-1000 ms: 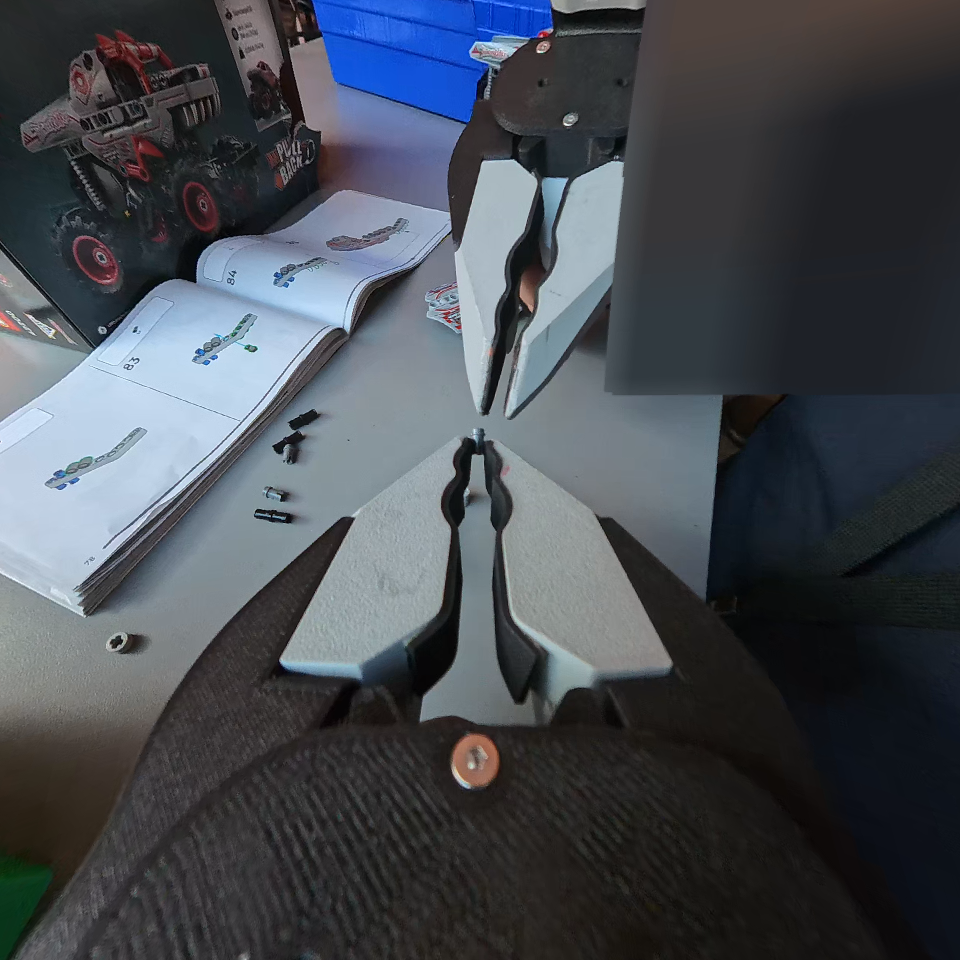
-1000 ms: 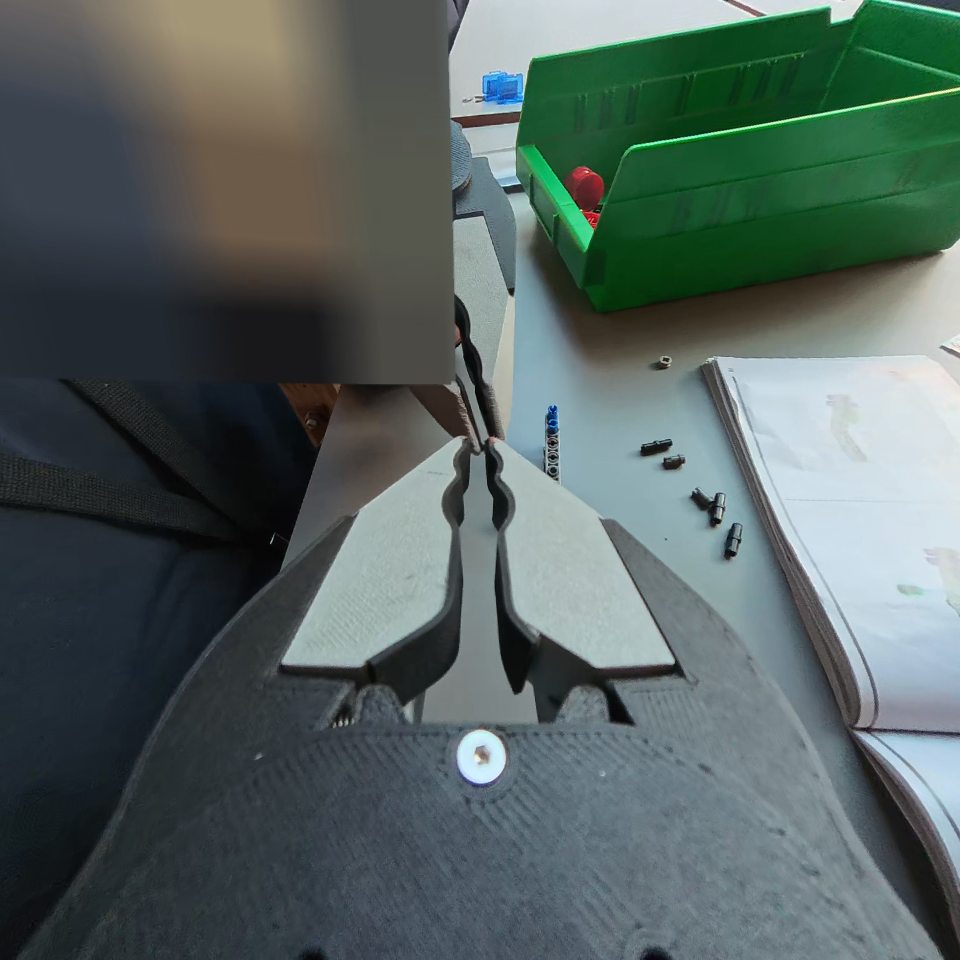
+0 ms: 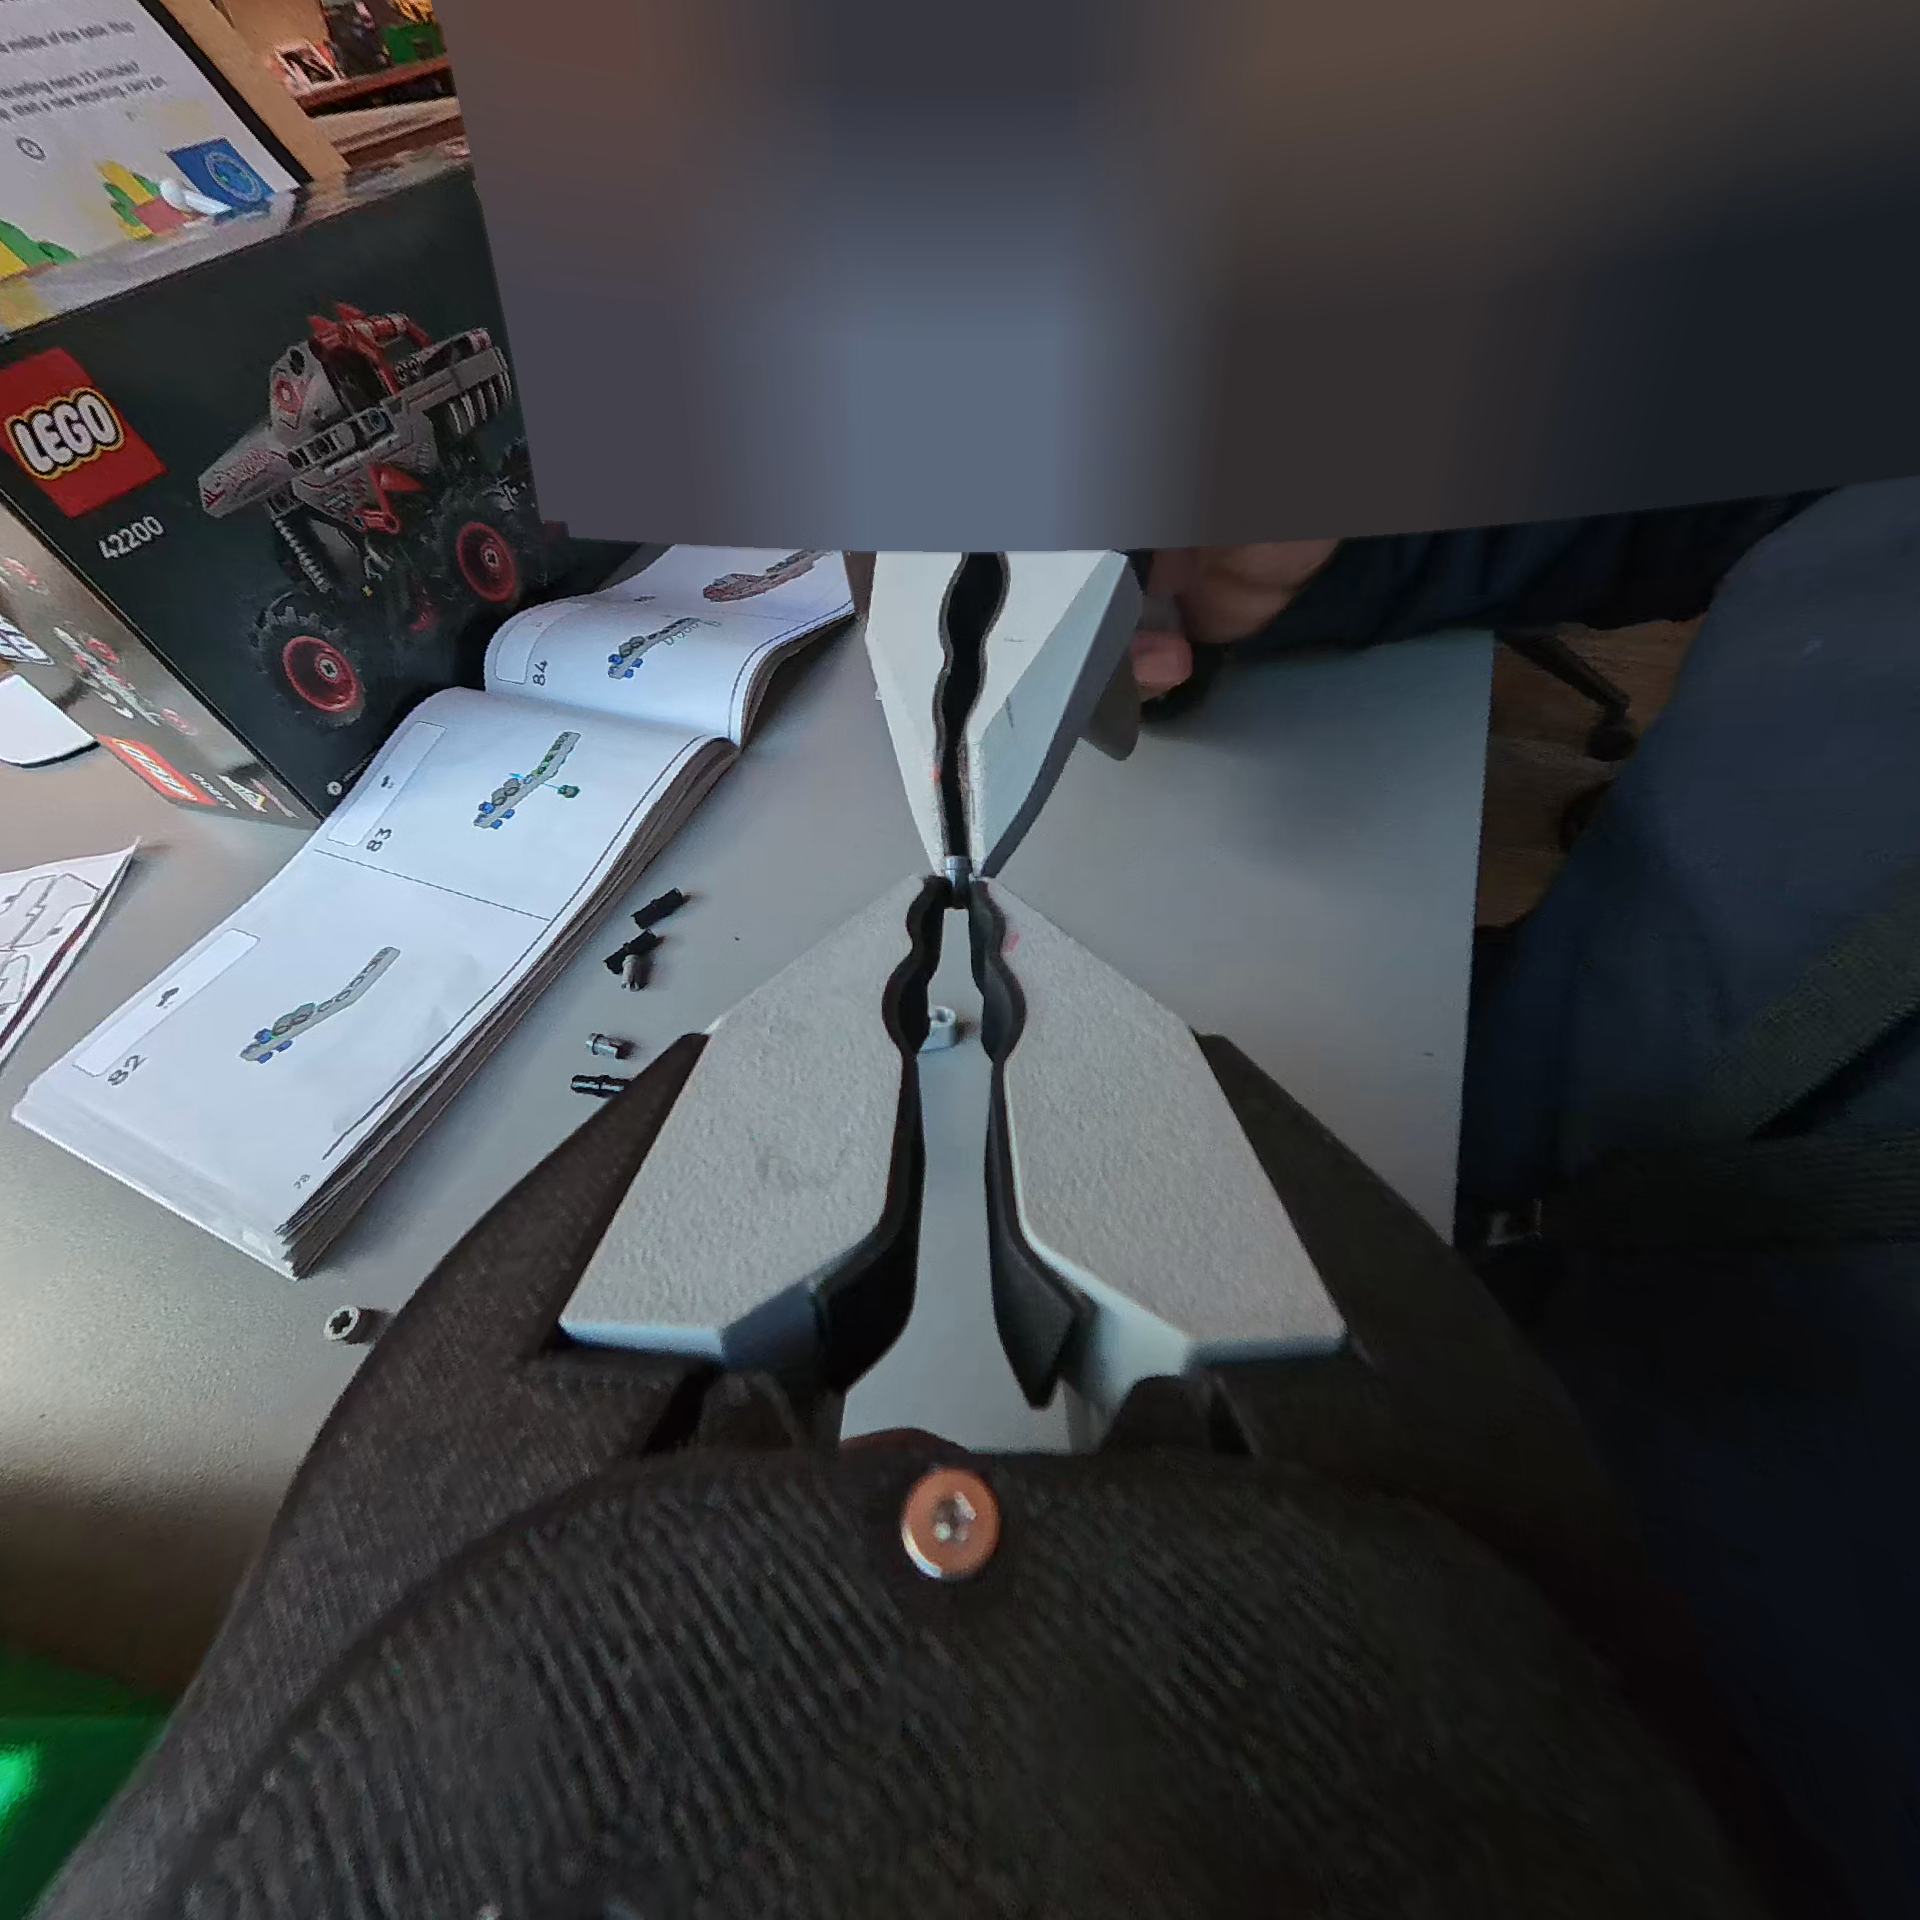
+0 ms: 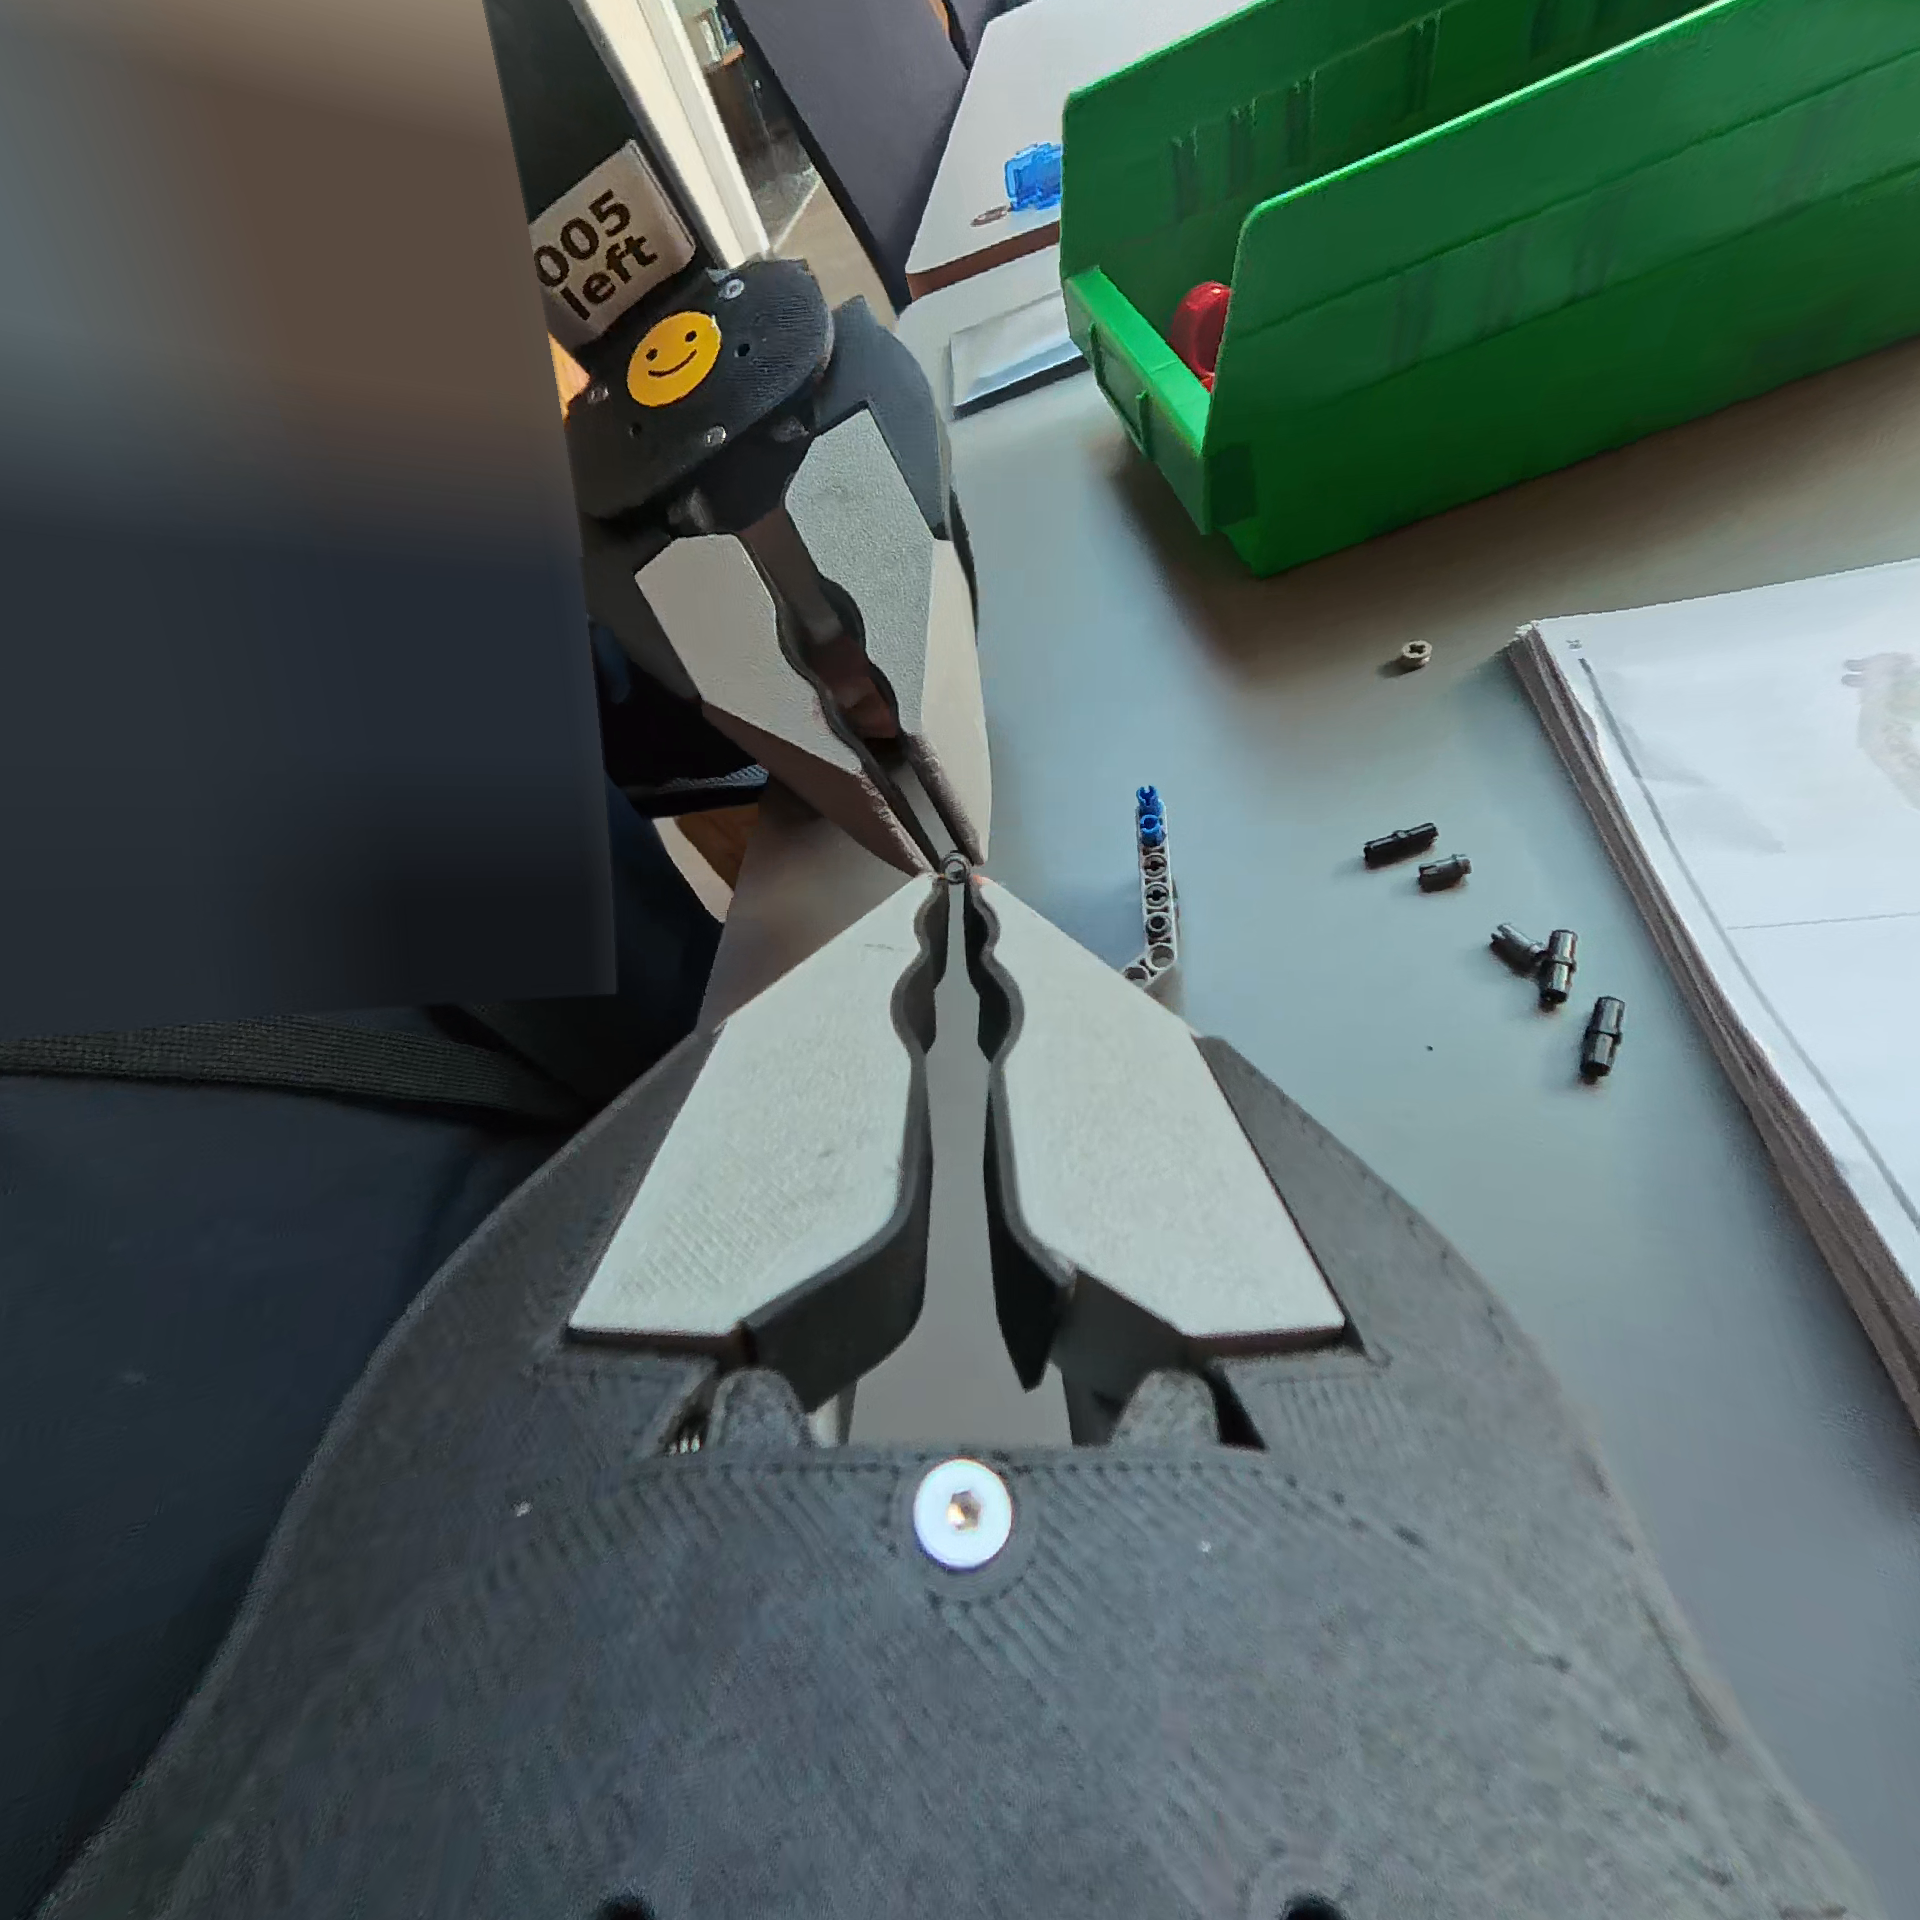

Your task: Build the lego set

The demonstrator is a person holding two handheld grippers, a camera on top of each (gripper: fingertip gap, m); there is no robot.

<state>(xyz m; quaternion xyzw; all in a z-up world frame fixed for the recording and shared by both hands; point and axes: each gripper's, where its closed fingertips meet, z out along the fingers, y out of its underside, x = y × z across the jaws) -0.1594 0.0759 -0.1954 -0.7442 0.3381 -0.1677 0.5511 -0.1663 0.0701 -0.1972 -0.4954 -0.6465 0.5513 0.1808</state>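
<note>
My left gripper is shut on a small grey pin that sticks out of its tips. My right gripper is shut and meets the left one tip to tip, touching the pin's free end. I cannot tell whether it grips the pin. Both are held above the table's near edge. In the left wrist view the right gripper comes down from above. In the right wrist view the left gripper does the same. A grey beam with a blue pin lies on the table just right of the tips.
An open instruction booklet lies beside several loose black pins. Small grey bushes lie on the table. The set's box stands behind the booklet. A green bin holds a red part. My left and right fingertips are right by each other.
The two grippers have closed the gap and now meet tip to tip at the pin. The left gripper has tilted, showing more of the box.
</note>
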